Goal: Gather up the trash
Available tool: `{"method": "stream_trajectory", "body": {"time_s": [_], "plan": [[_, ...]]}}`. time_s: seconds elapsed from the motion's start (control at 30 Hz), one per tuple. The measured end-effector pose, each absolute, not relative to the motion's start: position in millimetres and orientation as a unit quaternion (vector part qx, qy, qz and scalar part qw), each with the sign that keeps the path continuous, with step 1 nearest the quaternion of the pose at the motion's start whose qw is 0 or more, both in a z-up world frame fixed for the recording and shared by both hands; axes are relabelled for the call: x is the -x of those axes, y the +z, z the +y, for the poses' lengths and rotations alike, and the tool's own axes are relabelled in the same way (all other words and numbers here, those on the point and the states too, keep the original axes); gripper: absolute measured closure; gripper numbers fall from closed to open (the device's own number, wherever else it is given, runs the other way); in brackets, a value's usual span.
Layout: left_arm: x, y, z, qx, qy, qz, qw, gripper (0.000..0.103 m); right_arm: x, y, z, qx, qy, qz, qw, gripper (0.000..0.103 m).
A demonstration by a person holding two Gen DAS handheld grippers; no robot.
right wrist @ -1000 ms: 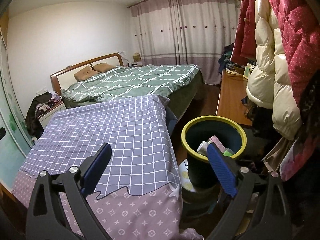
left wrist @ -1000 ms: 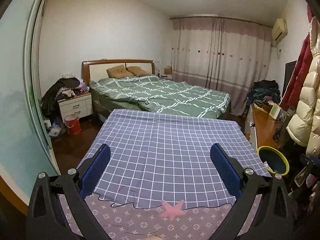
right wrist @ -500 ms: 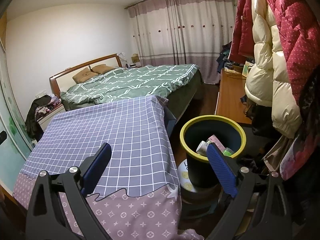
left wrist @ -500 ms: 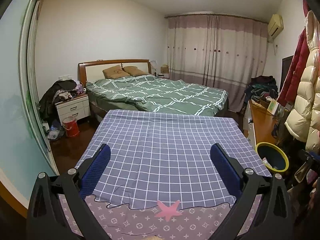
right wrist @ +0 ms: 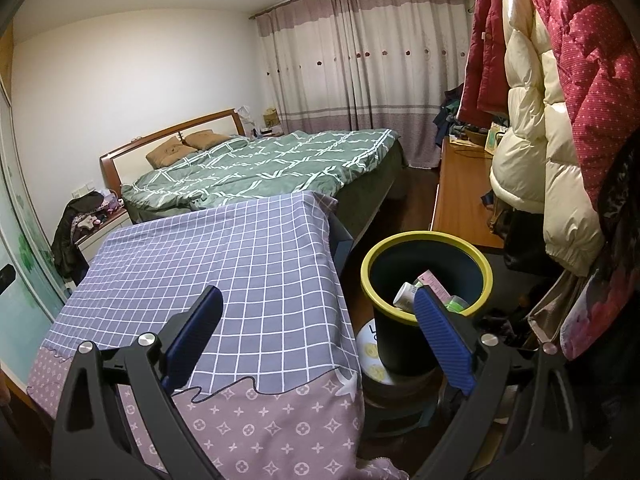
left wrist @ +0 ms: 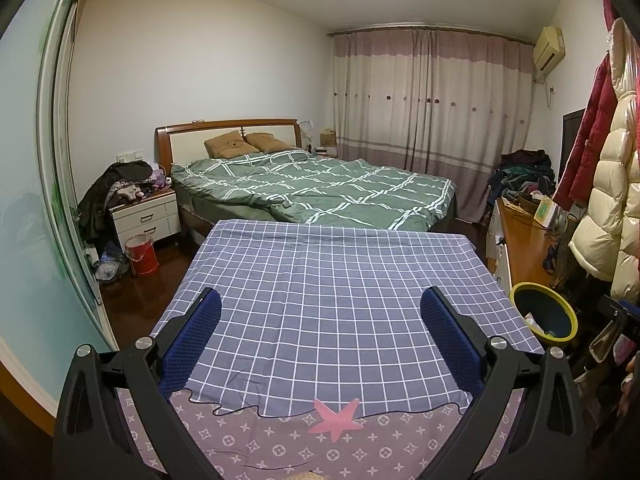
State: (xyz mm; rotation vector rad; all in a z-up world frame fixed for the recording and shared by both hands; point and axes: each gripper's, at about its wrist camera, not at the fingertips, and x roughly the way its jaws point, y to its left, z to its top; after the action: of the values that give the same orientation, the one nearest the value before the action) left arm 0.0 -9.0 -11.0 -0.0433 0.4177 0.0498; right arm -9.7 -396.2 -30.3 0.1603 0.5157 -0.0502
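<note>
Evidently done: both left gripper (left wrist: 320, 334) and right gripper (right wrist: 318, 334) spread wide, empty, above bare worktop (left wrist: 340, 280); trash bin (right wrist: 426, 268) right (holding collected items).

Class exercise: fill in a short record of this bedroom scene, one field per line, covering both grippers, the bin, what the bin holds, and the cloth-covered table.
left gripper: open, holding nothing, above the table
right gripper: open, holding nothing
trash bin: dark, yellow rim, upright, beside the table's right edge
bin contents: a white bottle, a pink packet, something green
table cloth: purple checked, no trash visible on it
bed: beyond the table, green quilt
</note>
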Motion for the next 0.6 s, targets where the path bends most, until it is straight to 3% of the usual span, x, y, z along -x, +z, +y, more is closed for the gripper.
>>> {"method": "stream_trajectory", "body": {"time_s": [0.6], "plan": [[-0.5, -10.6, -9.9, 0.022, 0.024, 0.21, 0.977, 0.005, 7.2, -31.5, -389.2, -0.081, -0.021, 0.257, 0.963, 0.011]]}}
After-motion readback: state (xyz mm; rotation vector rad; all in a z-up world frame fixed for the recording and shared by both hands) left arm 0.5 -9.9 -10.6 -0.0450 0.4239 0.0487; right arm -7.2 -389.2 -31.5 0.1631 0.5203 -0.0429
